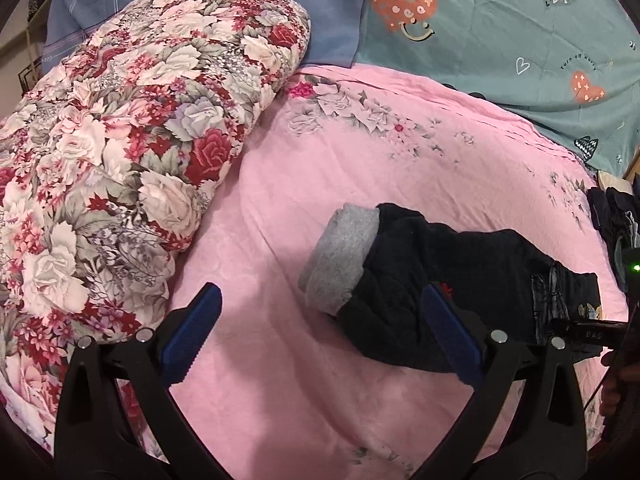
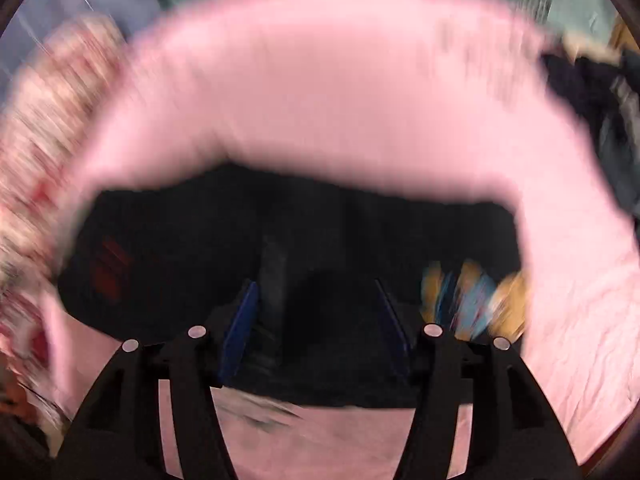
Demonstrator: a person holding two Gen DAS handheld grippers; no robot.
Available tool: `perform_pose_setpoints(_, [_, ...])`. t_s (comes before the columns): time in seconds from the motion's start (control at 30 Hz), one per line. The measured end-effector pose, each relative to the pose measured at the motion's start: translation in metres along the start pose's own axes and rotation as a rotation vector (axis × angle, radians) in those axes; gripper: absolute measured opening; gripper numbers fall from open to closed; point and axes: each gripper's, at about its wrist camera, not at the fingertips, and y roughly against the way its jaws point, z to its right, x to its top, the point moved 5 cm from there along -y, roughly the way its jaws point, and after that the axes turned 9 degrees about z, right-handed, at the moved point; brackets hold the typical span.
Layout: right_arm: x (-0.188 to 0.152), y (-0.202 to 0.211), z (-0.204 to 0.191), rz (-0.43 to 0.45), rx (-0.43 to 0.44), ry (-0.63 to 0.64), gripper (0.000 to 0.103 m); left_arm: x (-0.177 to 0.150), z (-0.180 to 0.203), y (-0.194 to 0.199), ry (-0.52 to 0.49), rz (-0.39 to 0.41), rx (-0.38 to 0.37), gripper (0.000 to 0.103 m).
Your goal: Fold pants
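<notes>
Dark pants (image 1: 452,276) with a grey lining (image 1: 344,256) lie folded in a bundle on the pink bedsheet (image 1: 360,168). My left gripper (image 1: 320,312) is open above the sheet, its right finger over the bundle's near edge, its left finger over bare sheet. In the blurred right wrist view the pants (image 2: 280,240) fill the lower middle, with a colourful patch (image 2: 472,304) at the right. My right gripper (image 2: 316,304) is open, jaws apart over the dark fabric. The right gripper body also shows in the left wrist view (image 1: 592,334) at the bundle's right end.
A rolled floral quilt (image 1: 132,152) lies along the left. A teal heart-print cover (image 1: 520,32) and a blue checked pillow (image 1: 280,4) lie at the back. A pile of dark clothes (image 1: 616,216) sits at the right edge of the bed.
</notes>
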Motion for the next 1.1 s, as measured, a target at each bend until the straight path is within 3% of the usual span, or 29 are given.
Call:
perform_pose_setpoints(0.1, [0.005, 0.021, -0.008, 0.067, 0.024, -0.004, 0.06, 0.006, -0.015, 0.007, 0.003, 0.024, 0.04, 0.101])
perform_pose_setpoints(0.17, [0.013, 0.052, -0.031, 0.168, 0.079, 0.027, 0.061, 0.008, -0.029, 0.011, 0.026, 0.032, 0.067, 0.101])
perform_pose_setpoints(0.23, [0.017, 0.076, -0.069, 0.256, 0.109, 0.167, 0.063, 0.007, -0.039, 0.012, 0.045, 0.027, 0.084, 0.101])
perform_pose_setpoints(0.37, [0.003, 0.075, -0.133, 0.271, 0.139, 0.399, 0.064, 0.004, -0.051, 0.012, 0.053, 0.016, 0.095, 0.101])
perform_pose_setpoints(0.47, [-0.002, 0.062, -0.164, 0.266, 0.149, 0.487, 0.064, 0.002, -0.048, 0.001, 0.05, -0.028, 0.02, 0.101])
perform_pose_setpoints(0.6, [-0.008, 0.063, -0.143, 0.249, 0.143, 0.457, 0.064, -0.003, -0.031, -0.027, 0.073, -0.115, -0.126, 0.101])
perform_pose_setpoints(0.7, [-0.001, 0.059, -0.114, 0.191, 0.139, 0.341, 0.064, -0.008, -0.009, -0.052, 0.12, -0.197, -0.249, 0.098])
perform_pose_setpoints(0.8, [-0.003, 0.063, -0.091, 0.182, 0.109, 0.287, 0.064, -0.012, 0.01, -0.067, 0.136, -0.229, -0.299, 0.096])
perform_pose_setpoints(0.87, [-0.005, 0.067, -0.084, 0.192, 0.081, 0.287, 0.064, -0.018, 0.02, -0.08, 0.147, -0.267, -0.302, 0.09])
perform_pose_setpoints(1.1, [-0.014, 0.073, -0.07, 0.195, 0.041, 0.286, 0.064, -0.027, 0.029, -0.102, 0.069, -0.314, -0.176, 0.084])
